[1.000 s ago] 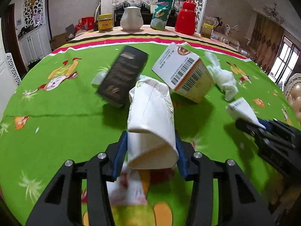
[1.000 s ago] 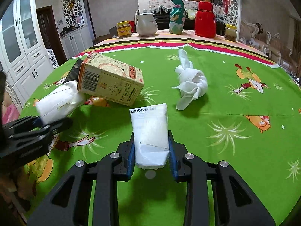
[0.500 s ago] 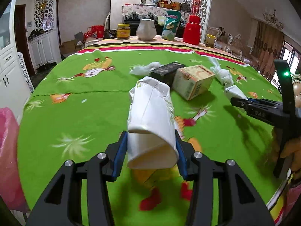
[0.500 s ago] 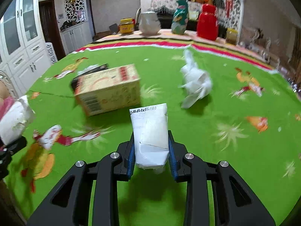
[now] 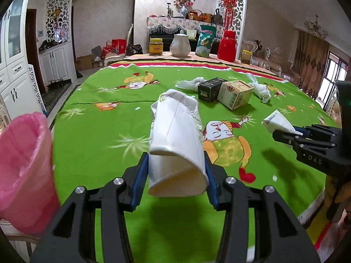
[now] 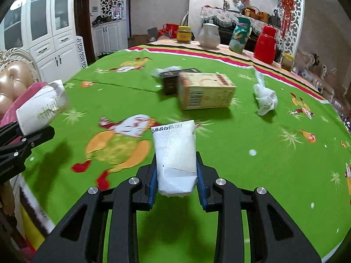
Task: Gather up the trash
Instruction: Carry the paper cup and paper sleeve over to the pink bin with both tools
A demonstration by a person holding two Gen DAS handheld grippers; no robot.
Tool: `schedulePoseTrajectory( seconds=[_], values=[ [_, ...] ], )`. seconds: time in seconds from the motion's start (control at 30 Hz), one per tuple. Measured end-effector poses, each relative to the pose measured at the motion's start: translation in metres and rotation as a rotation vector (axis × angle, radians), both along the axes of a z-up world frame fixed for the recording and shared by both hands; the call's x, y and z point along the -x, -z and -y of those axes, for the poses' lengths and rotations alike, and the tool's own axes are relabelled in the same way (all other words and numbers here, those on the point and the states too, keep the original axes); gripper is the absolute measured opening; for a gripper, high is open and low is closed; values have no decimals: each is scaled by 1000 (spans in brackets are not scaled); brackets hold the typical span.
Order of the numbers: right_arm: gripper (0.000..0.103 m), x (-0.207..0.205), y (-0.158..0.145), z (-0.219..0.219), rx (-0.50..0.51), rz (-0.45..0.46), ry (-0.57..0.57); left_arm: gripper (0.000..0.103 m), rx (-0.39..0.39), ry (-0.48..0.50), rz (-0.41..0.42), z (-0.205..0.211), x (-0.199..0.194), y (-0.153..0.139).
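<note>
My left gripper [image 5: 175, 175] is shut on a crushed white paper cup [image 5: 175, 140] and holds it above the near left part of the green table [image 5: 92, 144]. A bin with a pink bag [image 5: 24, 171] stands just to its left. My right gripper [image 6: 176, 175] is shut on a white paper packet [image 6: 175, 157] above the table's near side. The left gripper with the cup [image 6: 41, 107] shows at the left of the right wrist view. On the table lie a tan carton [image 6: 206, 91], a black box [image 5: 210, 88] and white tissue wads [image 6: 265, 98].
A jar [image 5: 156, 46], a white jug [image 5: 180, 46], a green pouch [image 5: 205, 41] and a red flask [image 5: 227, 46] stand at the table's far edge. A padded chair [image 6: 13, 83] stands at the left. White cabinets line the left wall.
Both grippers have pulled back from the pile toward the table's near left edge with their loads. The pink-bagged bin has come into the left wrist view.
</note>
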State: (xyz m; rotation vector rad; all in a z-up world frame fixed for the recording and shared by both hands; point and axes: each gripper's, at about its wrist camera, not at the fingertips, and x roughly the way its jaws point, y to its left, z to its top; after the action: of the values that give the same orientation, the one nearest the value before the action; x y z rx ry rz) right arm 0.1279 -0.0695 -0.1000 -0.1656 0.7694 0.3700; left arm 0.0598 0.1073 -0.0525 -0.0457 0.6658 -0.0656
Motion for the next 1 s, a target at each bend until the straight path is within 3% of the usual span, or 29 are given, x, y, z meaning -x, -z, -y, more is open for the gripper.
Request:
schedulePoseTrajectory(
  seconds=[0.47,1.0],
  values=[
    [30,47,-12,-58,-27,47,-120,46,-54,-55,29,-35,41,1],
    [30,53,-38,-147,-70,87,-292,46,-74,-214,140,-109,82,-39]
  ],
)
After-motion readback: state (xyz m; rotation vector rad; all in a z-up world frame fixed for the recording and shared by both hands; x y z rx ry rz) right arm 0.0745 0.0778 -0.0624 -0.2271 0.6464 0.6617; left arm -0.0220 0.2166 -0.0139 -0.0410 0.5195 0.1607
